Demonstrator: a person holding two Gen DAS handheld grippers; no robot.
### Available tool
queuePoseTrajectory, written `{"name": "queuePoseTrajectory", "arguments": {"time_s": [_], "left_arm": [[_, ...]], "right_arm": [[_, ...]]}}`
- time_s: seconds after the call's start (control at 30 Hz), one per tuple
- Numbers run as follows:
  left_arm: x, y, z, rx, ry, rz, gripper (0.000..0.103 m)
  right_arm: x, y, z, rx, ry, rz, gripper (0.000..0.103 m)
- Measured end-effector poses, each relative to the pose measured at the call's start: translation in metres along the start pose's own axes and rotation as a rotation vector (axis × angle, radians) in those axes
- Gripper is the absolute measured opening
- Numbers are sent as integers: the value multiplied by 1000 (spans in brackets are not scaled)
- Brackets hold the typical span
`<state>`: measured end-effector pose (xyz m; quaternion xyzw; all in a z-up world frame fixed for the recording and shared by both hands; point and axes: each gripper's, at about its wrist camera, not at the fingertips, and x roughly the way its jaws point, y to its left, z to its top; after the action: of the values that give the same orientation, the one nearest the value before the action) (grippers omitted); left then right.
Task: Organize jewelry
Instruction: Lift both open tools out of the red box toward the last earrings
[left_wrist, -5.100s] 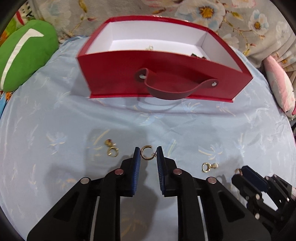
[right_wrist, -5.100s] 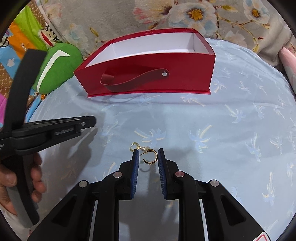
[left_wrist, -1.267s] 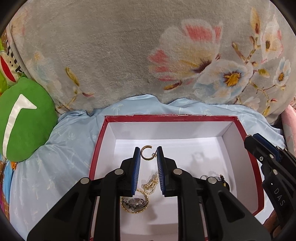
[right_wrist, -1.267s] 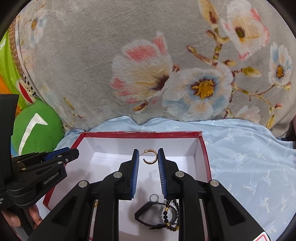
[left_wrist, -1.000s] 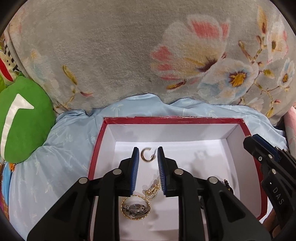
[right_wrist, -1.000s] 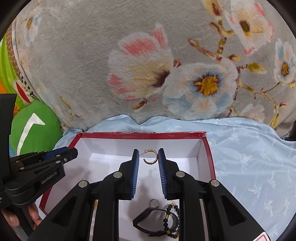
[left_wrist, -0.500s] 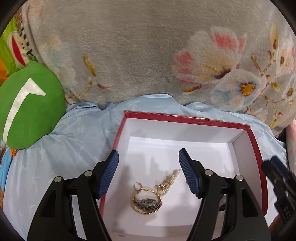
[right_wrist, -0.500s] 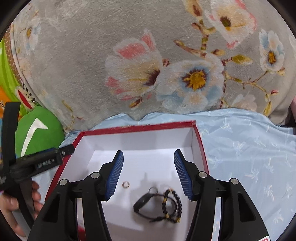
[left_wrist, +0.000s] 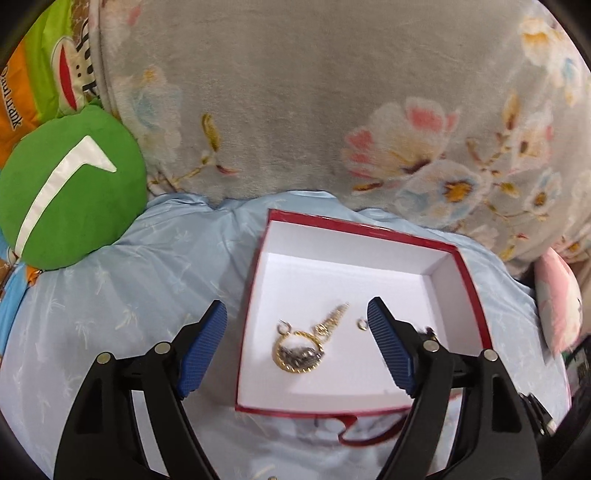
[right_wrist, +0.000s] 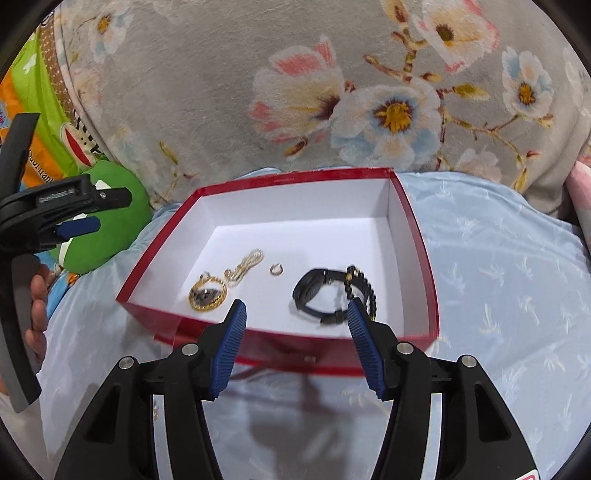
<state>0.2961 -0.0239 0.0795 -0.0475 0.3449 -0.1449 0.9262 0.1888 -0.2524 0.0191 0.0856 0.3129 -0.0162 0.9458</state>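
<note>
A red box with a white inside (left_wrist: 474, 291) (right_wrist: 415, 236) sits on the blue cloth. In it lie a gold pendant necklace (left_wrist: 298, 350) (right_wrist: 207, 291), a small gold hoop earring (left_wrist: 362, 325) (right_wrist: 276, 269), another small hoop (left_wrist: 283, 326) by the pendant, and a black watch with a dark bead bracelet (right_wrist: 325, 291). My left gripper (left_wrist: 297, 347) is open and empty, its fingers straddling the box's left part from above. My right gripper (right_wrist: 297, 345) is open and empty, just in front of the box's near wall. The left gripper also shows at the left of the right wrist view (right_wrist: 77, 206).
A green cushion (left_wrist: 62, 195) (right_wrist: 107, 214) lies to the left of the box. A grey floral blanket (left_wrist: 332, 110) rises behind it. A pink cushion (left_wrist: 557, 299) is at the right. The box's red strap handle (left_wrist: 365, 432) hangs on its near wall.
Both grippers opened and let their gold hoop earrings fall into the box. Both have since pulled back and up from the box, the left one drifting left.
</note>
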Motion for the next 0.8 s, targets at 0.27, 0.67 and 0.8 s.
{"name": "queuePoseTrajectory", "arguments": {"time_s": [0.27, 0.67, 0.8], "left_arm": [[-18, -23, -14, 81, -29, -124, 76], [-32, -6, -56, 79, -2, -207, 76], [-32, 6, -86, 83, 54, -155, 76]], "right_arm": [[-11, -1, -11, 12, 10, -9, 56], [-11, 8, -41, -36, 66, -29, 56], [-8, 14, -68, -42, 133, -11, 56]]}}
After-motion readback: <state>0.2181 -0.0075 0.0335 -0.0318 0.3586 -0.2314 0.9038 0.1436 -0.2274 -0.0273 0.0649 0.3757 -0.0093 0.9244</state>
